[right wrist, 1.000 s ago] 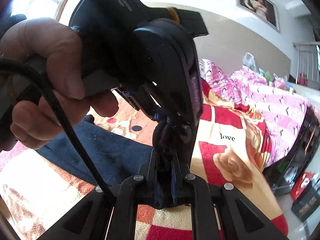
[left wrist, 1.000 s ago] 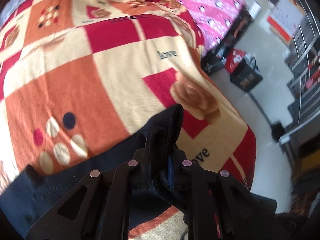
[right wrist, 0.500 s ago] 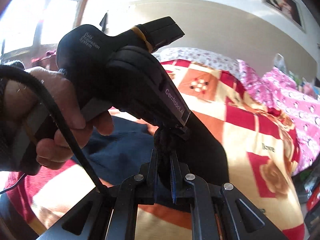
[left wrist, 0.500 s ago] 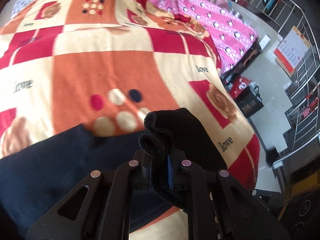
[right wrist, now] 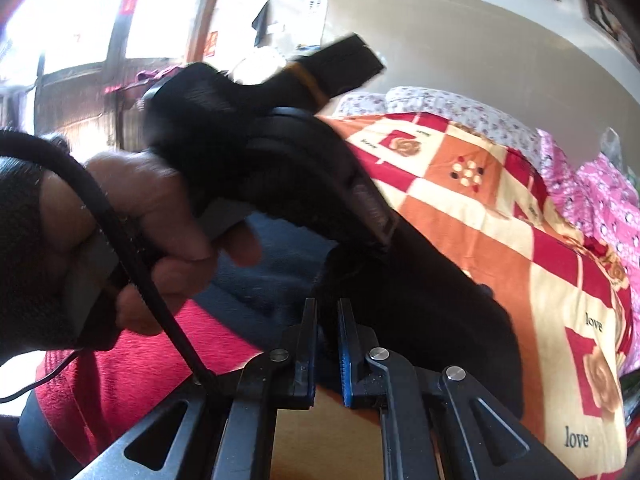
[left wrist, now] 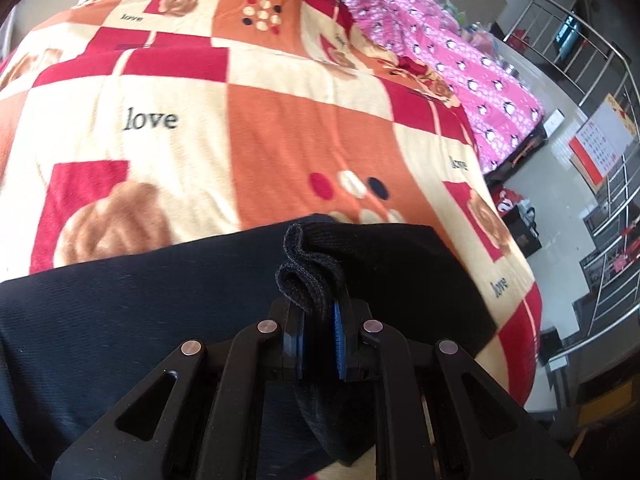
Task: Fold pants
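**Fold in progress: both grippers clamped on one end of the pants**

The left gripper has its jaws clenched on a bunched, rolled edge of the dark pants. These lie across the lower half of the left wrist frame, on the patterned blanket. The right gripper likewise grasps a fold of the same fabric at lower centre of its frame. The left hand and its tool fill the left of that view.

Judgement: the raised end is being carried over the flat portion. The next move calls for level travel with both grips together, then lowering the edge square before release.

Obstructions: none on the blanket ahead. A pink quilt lies at upper right. The bed edge and floor clutter stand at right.
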Demonstrator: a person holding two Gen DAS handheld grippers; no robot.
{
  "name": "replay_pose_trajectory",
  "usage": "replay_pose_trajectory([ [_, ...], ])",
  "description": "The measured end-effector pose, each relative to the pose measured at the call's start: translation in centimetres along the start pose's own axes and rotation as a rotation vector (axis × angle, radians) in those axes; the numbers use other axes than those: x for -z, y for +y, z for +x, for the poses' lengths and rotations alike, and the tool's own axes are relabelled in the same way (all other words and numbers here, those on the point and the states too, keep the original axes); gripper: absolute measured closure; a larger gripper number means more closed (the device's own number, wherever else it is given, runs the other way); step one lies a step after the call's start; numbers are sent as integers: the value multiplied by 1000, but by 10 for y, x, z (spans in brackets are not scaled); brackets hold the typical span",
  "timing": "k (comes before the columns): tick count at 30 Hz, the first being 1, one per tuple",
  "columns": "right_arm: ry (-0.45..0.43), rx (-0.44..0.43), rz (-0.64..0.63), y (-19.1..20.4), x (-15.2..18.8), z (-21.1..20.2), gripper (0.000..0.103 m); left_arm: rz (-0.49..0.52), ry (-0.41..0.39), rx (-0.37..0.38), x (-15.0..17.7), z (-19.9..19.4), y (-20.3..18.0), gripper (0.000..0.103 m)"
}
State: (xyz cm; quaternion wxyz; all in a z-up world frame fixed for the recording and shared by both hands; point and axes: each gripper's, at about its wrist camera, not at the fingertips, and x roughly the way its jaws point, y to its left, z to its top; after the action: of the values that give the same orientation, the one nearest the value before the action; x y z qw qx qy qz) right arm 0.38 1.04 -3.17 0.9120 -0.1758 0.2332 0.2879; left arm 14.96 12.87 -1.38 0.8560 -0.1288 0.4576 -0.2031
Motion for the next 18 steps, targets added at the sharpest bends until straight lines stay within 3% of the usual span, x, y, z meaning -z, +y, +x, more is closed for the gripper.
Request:
replay_pose_trajectory([
  [5, -3, -20, -31, 20, -5, 1, 96, 18, 9, -4, 7, -2, 8, 93],
  [8, -8, -38, -27, 19, -4, 1, 96, -5, 19, -18, 9, 2, 16, 83],
  [10, -21, -57, 9, 15, -3, -5, 96, -27, 4, -11, 10, -2, 21, 83],
  [14, -9, -92, 72, -19, -13, -20, 96, -15, -84, -122, 12, -25, 21, 83],
  [16, 15, -66, 96, -43, -23, -26, 93, -26, -147, -180, 14, -42, 18, 82],
  [17, 30, -34, 121, -59, -27, -29, 88, -27, -167, -164, 15, -48, 14, 82],
  [18, 44, -8, 148, -76, -31, -31, 76, -23, -186, -131, 17, -54, 8, 82],
])
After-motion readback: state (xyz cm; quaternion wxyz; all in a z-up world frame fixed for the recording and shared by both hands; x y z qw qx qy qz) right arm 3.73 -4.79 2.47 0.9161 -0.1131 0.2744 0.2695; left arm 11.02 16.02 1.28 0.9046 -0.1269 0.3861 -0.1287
